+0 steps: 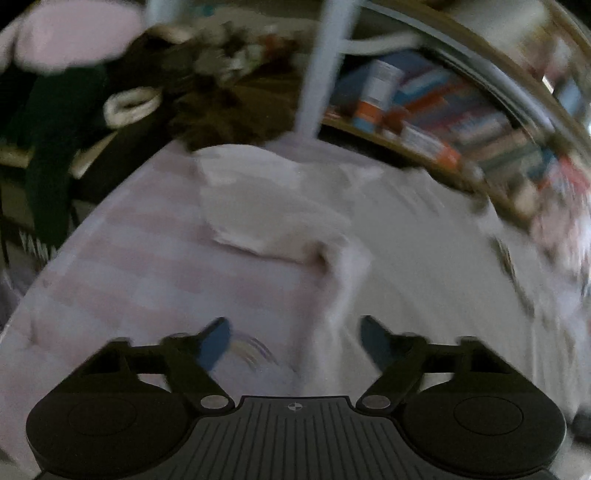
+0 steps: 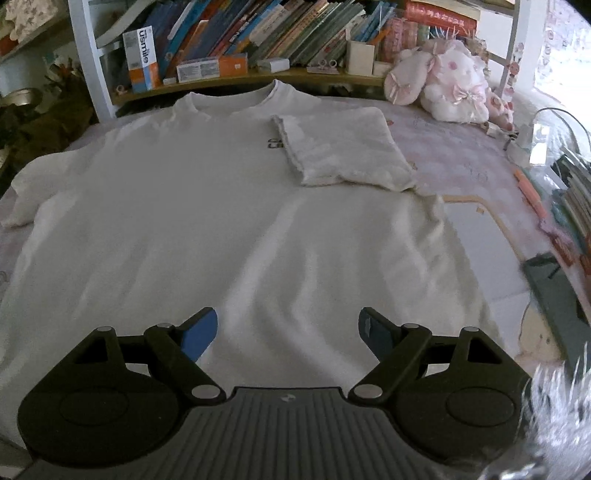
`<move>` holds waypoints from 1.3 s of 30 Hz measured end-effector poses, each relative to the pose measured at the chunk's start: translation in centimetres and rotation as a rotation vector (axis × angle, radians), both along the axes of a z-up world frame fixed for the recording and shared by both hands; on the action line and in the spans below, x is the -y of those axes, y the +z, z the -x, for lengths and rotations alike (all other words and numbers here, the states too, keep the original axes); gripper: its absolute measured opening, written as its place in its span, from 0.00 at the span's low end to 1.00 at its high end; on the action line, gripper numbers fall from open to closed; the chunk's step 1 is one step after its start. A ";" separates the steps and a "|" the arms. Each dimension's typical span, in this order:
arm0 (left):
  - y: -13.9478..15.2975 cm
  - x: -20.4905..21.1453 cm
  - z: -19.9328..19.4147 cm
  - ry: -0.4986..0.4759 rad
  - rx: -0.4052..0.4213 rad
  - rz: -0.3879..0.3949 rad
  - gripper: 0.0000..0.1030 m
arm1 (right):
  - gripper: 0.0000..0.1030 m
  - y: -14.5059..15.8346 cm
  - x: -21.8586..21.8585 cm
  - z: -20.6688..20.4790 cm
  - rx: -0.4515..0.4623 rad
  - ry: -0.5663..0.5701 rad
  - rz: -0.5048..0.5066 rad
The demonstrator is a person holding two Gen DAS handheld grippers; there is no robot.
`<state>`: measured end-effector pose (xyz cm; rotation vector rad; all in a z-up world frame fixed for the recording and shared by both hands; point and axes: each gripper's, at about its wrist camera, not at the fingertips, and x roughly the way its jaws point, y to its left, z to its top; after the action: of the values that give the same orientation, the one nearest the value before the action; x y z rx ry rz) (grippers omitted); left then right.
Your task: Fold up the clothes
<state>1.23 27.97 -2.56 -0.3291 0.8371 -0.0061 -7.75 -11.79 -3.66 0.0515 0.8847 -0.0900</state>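
A white T-shirt (image 2: 207,206) lies face up on a pink patterned cover (image 2: 461,155), collar toward the bookshelf. One sleeve (image 2: 343,147) is folded in over the chest; the other sleeve (image 2: 29,192) lies spread out at the left. My right gripper (image 2: 288,328) hovers open over the shirt's lower part, with nothing between its blue fingers (image 2: 201,332). The left wrist view is blurred: the spread sleeve (image 1: 266,210) and the shirt's side edge (image 1: 343,280) show ahead. My left gripper (image 1: 295,339) stands open at that edge, over the cover (image 1: 129,277); no cloth is pinched.
A shelf of books (image 2: 258,33) runs along the far side, with a white post (image 2: 85,59) at its left. A pink plush toy (image 2: 450,81) sits at the far right. Books and a dark folder (image 2: 557,291) lie at the right edge. Dark clutter (image 1: 110,110) sits beyond the left corner.
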 end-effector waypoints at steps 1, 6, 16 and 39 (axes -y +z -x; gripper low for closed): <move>-0.3 -1.4 -0.8 0.028 -0.010 0.048 0.44 | 0.80 0.0 -0.8 0.2 0.001 -0.009 0.006; -2.9 -7.1 -4.8 0.222 -0.052 0.336 0.31 | 0.80 0.5 -4.2 1.2 0.003 -0.014 0.067; -5.0 -8.0 -8.2 0.394 -0.095 0.421 0.25 | 0.80 1.5 -5.6 1.8 0.024 -0.028 0.134; -3.3 19.1 -7.2 -0.668 0.126 -0.471 0.41 | 0.80 0.5 0.8 1.0 0.005 -0.069 0.062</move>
<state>8.45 8.85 -5.85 0.3992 0.7650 -0.4418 -8.72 -12.59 -3.20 0.0241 0.8750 -0.1813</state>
